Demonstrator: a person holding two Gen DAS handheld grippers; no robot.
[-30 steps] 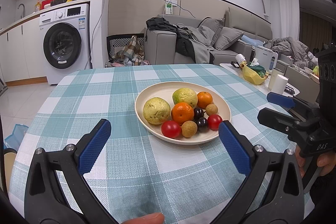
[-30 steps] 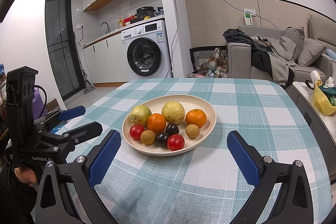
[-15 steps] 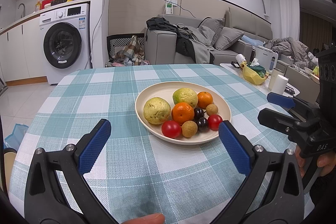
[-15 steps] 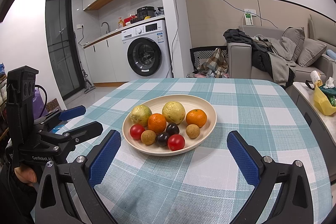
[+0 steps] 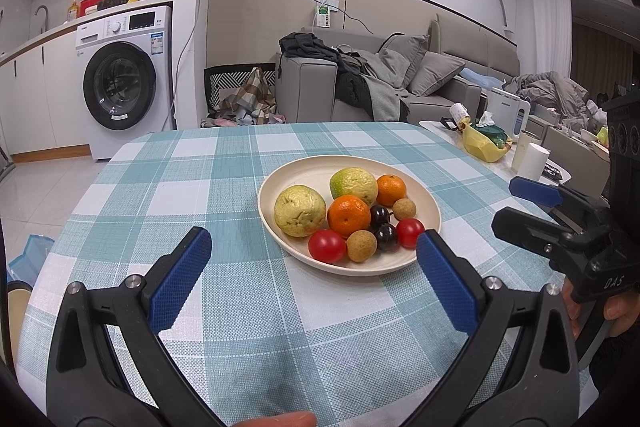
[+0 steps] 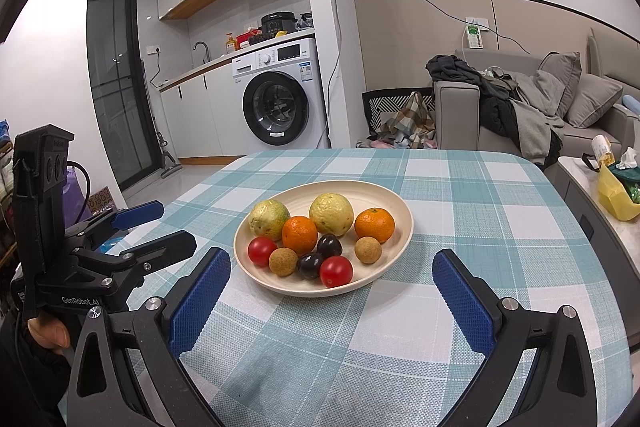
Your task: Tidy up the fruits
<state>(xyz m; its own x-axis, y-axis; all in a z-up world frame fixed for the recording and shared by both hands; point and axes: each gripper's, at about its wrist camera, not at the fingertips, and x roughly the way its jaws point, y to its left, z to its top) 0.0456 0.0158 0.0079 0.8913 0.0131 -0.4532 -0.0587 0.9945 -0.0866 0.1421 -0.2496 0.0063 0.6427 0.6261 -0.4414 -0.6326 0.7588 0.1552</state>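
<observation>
A cream plate (image 5: 276, 183) sits near the middle of the bench (image 5: 200, 187), on a teal and white check cloth, and all the fruit lies in it. Both tools hover over the near edge of the bench, apart from the plate, each spread wide and gripping nothing.

In the left wrist view the left tool (image 5: 314, 269) frames the near rim of the plate between its blue pads. Two pale green fruits (image 5: 299, 211) lie toward the left and back, two oranges (image 5: 349, 215) beside them, two tomatoes (image 5: 327, 246) at the front, with two dark plums (image 5: 386, 235) and two brown longans (image 5: 361, 246) (small, round, rough-skinned) among them. This view alone shows the right tool (image 5: 516, 205) from the side, at the right edge, with a hand (image 5: 620, 311) on its grip, and a low side table (image 5: 440, 126) with a yellow bag (image 5: 480, 147) and a white cup (image 5: 532, 161).

The right wrist view looks over the right tool (image 6: 332, 281) at the same plate (image 6: 404, 223) from the other side, so the tomatoes (image 6: 336, 271) and longans (image 6: 368, 249) are spread across the front. Only here is the left tool (image 6: 160, 227) seen from outside, at the left, and the dark glass door (image 6: 116, 87) behind it. A washer (image 6: 276, 95) stands beyond the bench in both.
</observation>
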